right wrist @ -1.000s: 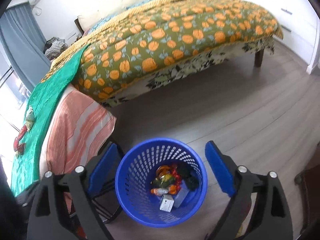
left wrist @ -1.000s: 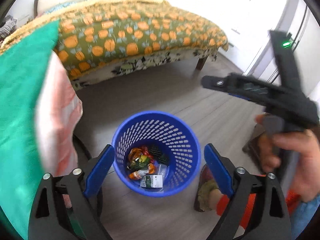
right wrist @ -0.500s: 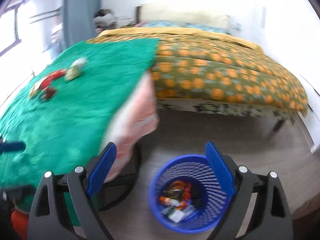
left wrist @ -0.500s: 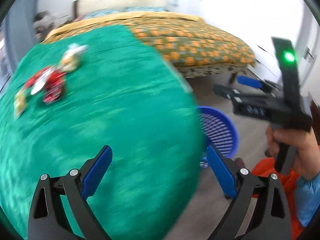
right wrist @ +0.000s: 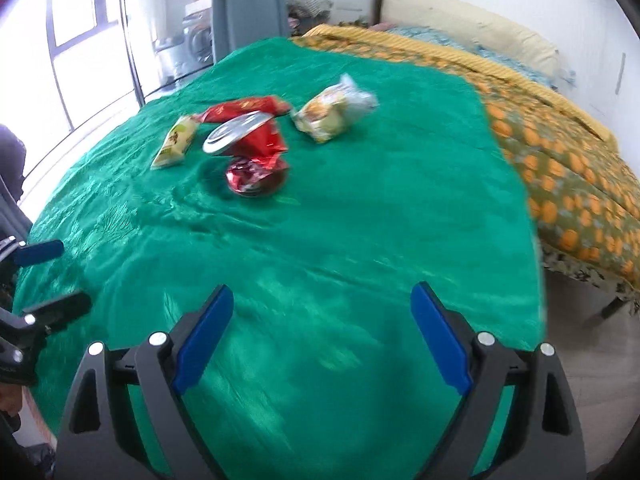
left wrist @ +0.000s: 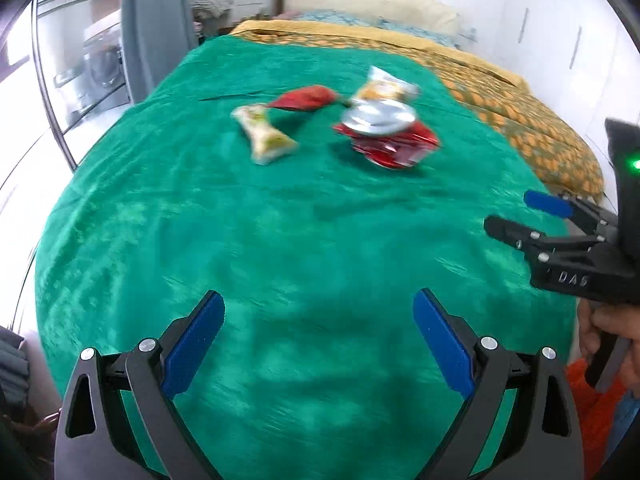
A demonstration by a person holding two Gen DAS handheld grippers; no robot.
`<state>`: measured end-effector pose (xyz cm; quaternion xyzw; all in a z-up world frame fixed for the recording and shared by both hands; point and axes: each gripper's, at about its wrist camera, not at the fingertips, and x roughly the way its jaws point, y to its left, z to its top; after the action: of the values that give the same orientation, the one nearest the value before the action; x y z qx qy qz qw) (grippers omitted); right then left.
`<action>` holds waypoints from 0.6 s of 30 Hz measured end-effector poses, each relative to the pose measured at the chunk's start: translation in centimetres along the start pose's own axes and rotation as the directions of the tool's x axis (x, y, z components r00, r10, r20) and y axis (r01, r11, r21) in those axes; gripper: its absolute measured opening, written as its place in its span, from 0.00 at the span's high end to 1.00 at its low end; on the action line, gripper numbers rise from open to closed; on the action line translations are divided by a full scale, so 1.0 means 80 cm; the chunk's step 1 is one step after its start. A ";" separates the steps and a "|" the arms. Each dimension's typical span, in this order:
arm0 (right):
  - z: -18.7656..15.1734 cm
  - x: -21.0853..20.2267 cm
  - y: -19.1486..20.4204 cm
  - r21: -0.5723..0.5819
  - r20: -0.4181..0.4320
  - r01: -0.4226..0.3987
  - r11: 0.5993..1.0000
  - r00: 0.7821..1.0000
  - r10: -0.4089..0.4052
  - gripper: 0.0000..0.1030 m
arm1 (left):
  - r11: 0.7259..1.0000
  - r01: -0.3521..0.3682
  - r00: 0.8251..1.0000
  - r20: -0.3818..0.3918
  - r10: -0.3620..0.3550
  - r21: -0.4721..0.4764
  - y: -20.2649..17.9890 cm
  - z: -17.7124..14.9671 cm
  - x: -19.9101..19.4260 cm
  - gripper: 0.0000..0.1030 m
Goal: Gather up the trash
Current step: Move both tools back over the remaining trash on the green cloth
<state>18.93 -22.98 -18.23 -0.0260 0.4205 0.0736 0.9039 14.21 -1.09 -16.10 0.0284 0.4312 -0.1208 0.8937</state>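
Left wrist view. The left gripper [left wrist: 316, 344] hangs over the near part of the green cloth [left wrist: 280, 240], angled down toward it, its blue pads spread wide with nothing between them. The trash lies in a cluster on the far half of the cloth, well apart from the pads: a pale yellow-green packet [left wrist: 265, 134], a dark red wrapper [left wrist: 306, 99] just beyond it, a crumpled red foil wrapper [left wrist: 394, 145] with a silver disc-like piece [left wrist: 378, 119] on top of it, and a white and yellow snack bag [left wrist: 384, 87] behind that. The right gripper [left wrist: 520, 216] enters from the right edge of the cloth, held by a hand [left wrist: 612, 340], jaws apart and empty.

Right wrist view. The right gripper [right wrist: 322, 338] is likewise tilted down over the near cloth, pads wide and holding nothing. The red foil wrapper [right wrist: 256, 160] is the nearest item to it; the snack bag [right wrist: 332, 110] sits to the right of the foil and the pale packet [right wrist: 176, 142] to the left.

Assessment: all items appear light, thin and crushable. Foil and film are likely slippery; a pinch across a crumpled fold or sealed end should hold best. The silver piece looks loose and may slide off if the foil is lifted.
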 end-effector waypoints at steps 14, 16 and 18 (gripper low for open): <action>0.002 0.029 0.000 0.026 -0.045 -0.002 1.000 0.999 0.003 0.14 | 0.994 -0.057 0.998 0.035 0.061 -0.096 0.058 0.138 0.099 0.12; 0.003 0.030 -0.001 0.028 -0.045 -0.001 1.000 0.999 0.002 0.14 | 0.994 -0.083 0.997 -0.005 0.082 -0.075 0.054 0.148 0.121 0.21; 0.003 0.030 -0.001 0.029 -0.044 0.001 1.000 0.999 0.001 0.14 | 0.993 -0.108 0.994 -0.036 0.106 -0.057 0.052 0.151 0.137 0.27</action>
<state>20.63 -22.75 -19.92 -0.0143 0.4411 0.0668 0.8948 31.05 -1.03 -17.28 0.0272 0.4472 -0.0594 0.8920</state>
